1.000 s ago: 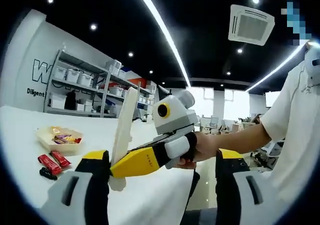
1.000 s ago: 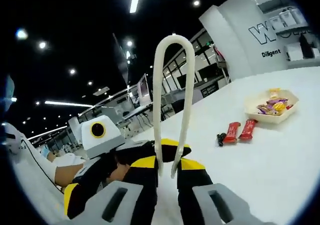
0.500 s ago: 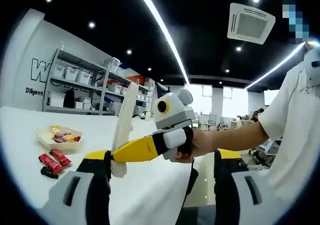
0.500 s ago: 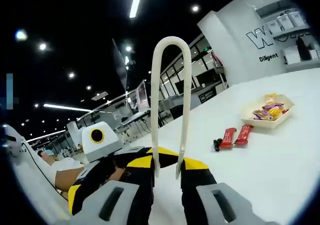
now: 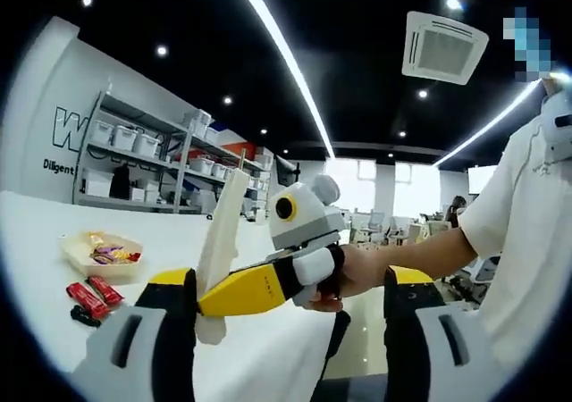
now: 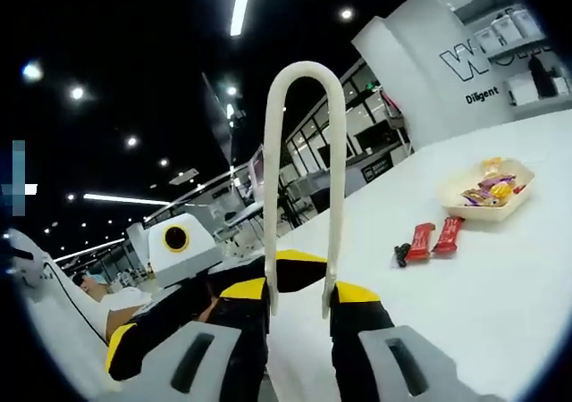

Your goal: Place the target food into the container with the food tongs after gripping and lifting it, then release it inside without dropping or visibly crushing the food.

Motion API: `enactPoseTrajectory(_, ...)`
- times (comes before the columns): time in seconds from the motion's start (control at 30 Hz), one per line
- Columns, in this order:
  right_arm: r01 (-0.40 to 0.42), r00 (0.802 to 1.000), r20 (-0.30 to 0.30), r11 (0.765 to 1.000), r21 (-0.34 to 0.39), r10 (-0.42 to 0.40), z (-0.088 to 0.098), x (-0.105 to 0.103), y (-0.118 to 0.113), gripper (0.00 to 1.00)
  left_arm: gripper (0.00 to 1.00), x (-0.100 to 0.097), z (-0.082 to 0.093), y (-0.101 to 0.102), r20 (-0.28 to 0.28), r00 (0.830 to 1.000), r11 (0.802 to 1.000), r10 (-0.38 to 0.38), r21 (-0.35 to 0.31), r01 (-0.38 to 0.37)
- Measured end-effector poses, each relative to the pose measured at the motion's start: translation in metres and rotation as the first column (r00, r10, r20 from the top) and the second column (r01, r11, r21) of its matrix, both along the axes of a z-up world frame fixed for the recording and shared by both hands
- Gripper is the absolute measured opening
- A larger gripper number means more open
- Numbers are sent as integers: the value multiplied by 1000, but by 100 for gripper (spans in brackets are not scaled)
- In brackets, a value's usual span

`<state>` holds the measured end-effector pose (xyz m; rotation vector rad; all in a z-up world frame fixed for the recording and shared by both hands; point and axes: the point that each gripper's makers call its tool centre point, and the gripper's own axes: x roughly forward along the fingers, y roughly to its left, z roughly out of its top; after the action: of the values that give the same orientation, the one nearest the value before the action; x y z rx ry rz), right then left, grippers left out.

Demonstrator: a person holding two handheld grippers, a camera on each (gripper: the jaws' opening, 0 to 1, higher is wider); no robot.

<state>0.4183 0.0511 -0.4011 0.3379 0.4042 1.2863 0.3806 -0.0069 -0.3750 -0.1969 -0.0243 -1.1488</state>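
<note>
Food tongs [image 6: 304, 188] stand upright in the right claw [image 6: 302, 305], which is clamped on their two arms — loop end up. The left claw [image 5: 290, 317] is spread wide, nothing in it. On the white bench [image 6: 500, 286], well away, two red snack bars [image 6: 433, 238] lie beside a tray of wrapped snacks [image 6: 487, 188].

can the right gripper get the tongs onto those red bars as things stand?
Probably not yet. The right gripper holds the tongs with the looped end up and away; the red bars lie off on the white table, apart from it. The table between looks bare.
</note>
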Motion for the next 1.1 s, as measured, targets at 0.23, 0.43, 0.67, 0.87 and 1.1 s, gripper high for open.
enactPoseTrajectory(0.23,-27,997,69,997,73,22,14,-5,-4,15,78,-5,11,8,78,997,1000,6,-3,-5)
enactPoseTrajectory(0.43,-26,974,226,997,75,8,24,-5,-14,16,76,-4,13,29,78,996,999,35,-19,-33)
enactPoseTrajectory(0.67,-64,967,250,997,48,50,19,-12,-4,17,75,-11,7,12,68,997,1000,-23,0,23)
enactPoseTrajectory(0.87,-77,972,225,996,37,66,16,-13,-3,19,78,-11,2,12,27,999,999,-47,0,47)
enactPoseTrajectory(1.1,-94,974,207,995,23,87,11,-19,3,21,79,-16,4,9,22,998,998,-65,-4,65)
